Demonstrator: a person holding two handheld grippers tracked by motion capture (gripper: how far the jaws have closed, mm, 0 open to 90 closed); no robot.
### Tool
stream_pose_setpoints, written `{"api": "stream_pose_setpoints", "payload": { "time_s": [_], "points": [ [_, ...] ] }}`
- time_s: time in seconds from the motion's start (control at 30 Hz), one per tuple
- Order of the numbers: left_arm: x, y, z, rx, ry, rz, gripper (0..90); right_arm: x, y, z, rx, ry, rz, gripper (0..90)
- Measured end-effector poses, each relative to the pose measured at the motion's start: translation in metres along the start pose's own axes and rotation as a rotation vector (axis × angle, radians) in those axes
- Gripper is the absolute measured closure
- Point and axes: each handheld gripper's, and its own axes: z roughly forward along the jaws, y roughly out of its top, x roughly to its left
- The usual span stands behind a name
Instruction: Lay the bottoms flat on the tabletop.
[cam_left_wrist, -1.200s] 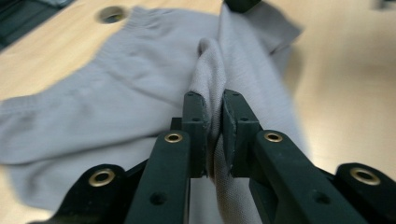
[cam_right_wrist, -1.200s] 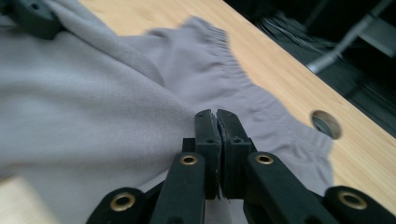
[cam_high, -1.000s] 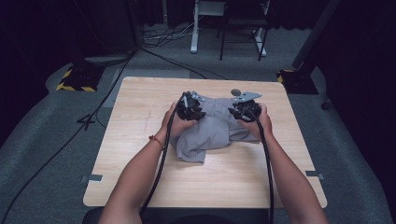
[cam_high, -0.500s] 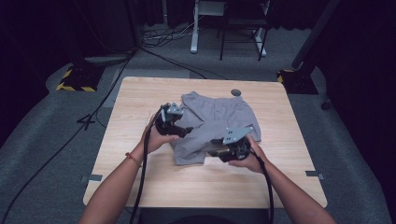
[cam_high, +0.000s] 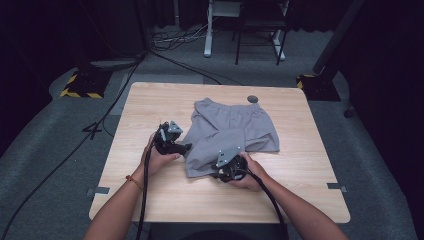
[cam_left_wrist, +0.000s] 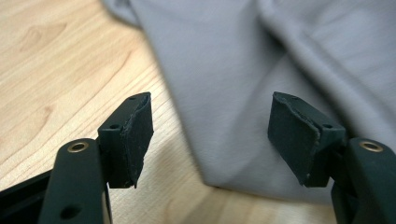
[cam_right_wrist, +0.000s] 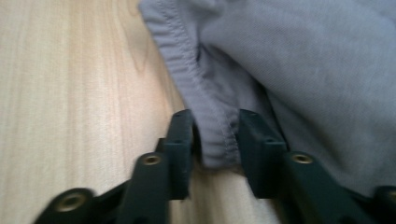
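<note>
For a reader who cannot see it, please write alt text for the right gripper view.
The right claw is closed on the stitched hem of grey shorts, with the fabric pinched between its two black jaws. The shorts lie on a light wooden table, which shows at the left.

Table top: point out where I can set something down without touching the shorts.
Bare wood runs along the table's left side beside the left gripper, across the near edge around the forearms, and down the right side past the grey shorts. The middle is crowded: shorts, both grippers, the right gripper pinching the hem.
</note>
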Motion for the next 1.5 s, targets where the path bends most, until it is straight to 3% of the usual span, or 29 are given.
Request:
{"api": "stream_pose_setpoints", "payload": {
  "time_s": [0.1,0.13,0.2,0.23,0.3,0.33,0.37,0.43,0.5,0.67,0.7,0.73,0.83,0.9,0.93,1.0,1.03,1.07,1.1,1.17,1.2,1.23,1.27,1.3,1.37,1.4,1.43,1.47,1.5],
  "points": [
    [-0.002,0.001,0.004,0.010,0.005,0.005,32.8,0.008,-0.005,-0.010,0.032,0.001,-0.034,74.0],
    [-0.005,0.002,0.004,0.012,0.025,0.017,32.8,0.011,-0.008,-0.014,0.039,0.011,-0.034,74.4],
    [-0.006,0.002,0.004,0.016,0.027,0.019,32.8,0.014,-0.010,-0.018,0.038,0.021,-0.037,75.3],
    [-0.008,0.002,0.005,0.011,0.032,0.020,33.7,0.024,-0.018,-0.034,0.026,0.047,-0.031,83.5],
    [-0.007,0.002,0.004,0.017,0.030,0.017,33.7,0.027,-0.021,-0.041,0.019,0.054,-0.025,83.7],
    [-0.007,0.002,0.004,0.019,0.028,0.015,33.7,0.035,-0.028,-0.054,0.006,0.076,-0.012,83.1],
    [-0.007,0.002,0.005,0.017,0.023,0.009,33.7,0.045,-0.037,-0.068,0.018,0.064,-0.022,83.4],
    [-0.005,0.001,0.005,0.017,0.012,0.000,33.7,0.051,-0.042,-0.075,0.027,0.050,-0.025,84.0],
    [-0.006,0.001,0.004,0.017,0.008,-0.006,33.6,0.066,-0.058,-0.093,0.016,0.050,-0.002,86.3],
    [-0.007,0.002,0.004,0.022,0.023,0.007,32.8,0.085,-0.077,-0.113,0.010,0.067,0.031,87.1],
    [-0.007,0.002,0.003,0.029,0.032,0.006,30.5,0.095,-0.084,-0.120,0.006,0.086,0.034,87.0],
    [-0.007,0.001,0.003,0.027,0.037,-0.006,30.5,0.095,-0.084,-0.120,0.006,0.086,0.034,87.0],
    [-0.004,0.000,0.001,0.032,0.042,-0.017,29.5,0.111,-0.087,-0.131,0.006,0.148,0.018,82.0],
    [-0.001,-0.001,-0.001,0.040,0.045,-0.028,29.4,0.114,-0.086,-0.132,0.012,0.158,0.003,80.3],
    [-0.002,-0.002,-0.004,0.045,0.041,-0.032,29.4,0.116,-0.082,-0.135,0.000,0.139,-0.009,67.0],
    [-0.009,0.000,-0.006,0.033,-0.003,-0.002,29.5,0.109,-0.077,-0.139,-0.030,0.116,0.013,64.6],
    [-0.009,0.000,-0.006,0.033,-0.003,-0.002,28.6,0.103,-0.075,-0.141,-0.039,0.077,0.025,57.9],
    [-0.020,0.003,-0.007,0.018,-0.045,0.033,27.9,0.095,-0.072,-0.143,-0.052,0.023,0.054,55.2],
    [-0.020,0.003,-0.007,0.018,-0.045,0.033,27.9,0.095,-0.072,-0.143,-0.052,0.023,0.054,55.2],
    [-0.034,0.009,-0.006,0.021,-0.077,0.079,27.8,0.076,-0.068,-0.144,-0.088,-0.020,0.096,54.0],
    [-0.048,0.016,-0.003,0.024,-0.104,0.113,27.6,0.051,-0.065,-0.137,-0.075,-0.103,0.148,51.3],
    [-0.048,0.016,-0.003,0.024,-0.104,0.113,27.6,0.051,-0.065,-0.137,-0.075,-0.103,0.148,51.3],
    [-0.059,0.020,0.001,0.020,-0.132,0.137,27.6,0.018,-0.068,-0.120,-0.018,-0.219,0.219,46.0],
    [-0.063,0.022,0.003,0.023,-0.140,0.148,27.6,0.007,-0.070,-0.114,0.003,-0.244,0.258,44.3],
    [-0.070,0.025,0.007,0.032,-0.143,0.169,27.6,-0.022,-0.079,-0.100,0.053,-0.269,0.329,40.3],
    [-0.073,0.025,0.009,0.033,-0.147,0.182,27.6,-0.030,-0.082,-0.096,0.065,-0.283,0.347,39.9],
    [-0.073,0.025,0.009,0.033,-0.147,0.182,27.8,-0.038,-0.085,-0.092,0.058,-0.280,0.365,39.6],
    [-0.075,0.025,0.015,0.050,-0.131,0.197,28.0,-0.045,-0.087,-0.088,0.038,-0.245,0.402,40.4],
    [-0.075,0.025,0.017,0.061,-0.129,0.204,27.8,-0.047,-0.087,-0.085,0.041,-0.236,0.406,41.3]
  ]
}}
